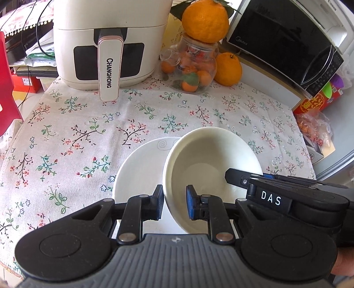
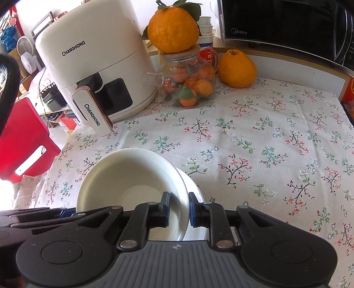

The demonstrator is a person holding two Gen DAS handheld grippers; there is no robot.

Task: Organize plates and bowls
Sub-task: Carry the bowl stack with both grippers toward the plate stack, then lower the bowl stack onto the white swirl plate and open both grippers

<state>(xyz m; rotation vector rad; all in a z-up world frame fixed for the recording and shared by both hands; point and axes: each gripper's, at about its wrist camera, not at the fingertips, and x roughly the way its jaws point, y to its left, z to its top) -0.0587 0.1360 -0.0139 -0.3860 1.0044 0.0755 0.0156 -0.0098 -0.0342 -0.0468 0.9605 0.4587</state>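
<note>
A white bowl (image 1: 210, 168) is held tilted above a white plate (image 1: 141, 168) with a grey swirl mark, on the floral tablecloth. My left gripper (image 1: 175, 202) is shut on the bowl's left rim, one finger outside and one inside. My right gripper (image 2: 179, 207) is shut on the bowl's right rim (image 2: 132, 177); its body also shows in the left wrist view (image 1: 287, 195). In the right wrist view the plate (image 2: 194, 195) peeks out under the bowl, mostly hidden.
A white air fryer (image 1: 104, 44) stands at the back left. A glass teapot of small oranges (image 1: 192, 66) has a large orange (image 1: 205, 20) on top, another orange (image 1: 227, 68) beside it. A black microwave (image 1: 287, 39) is back right. A red stool (image 2: 24, 141) stands left of the table.
</note>
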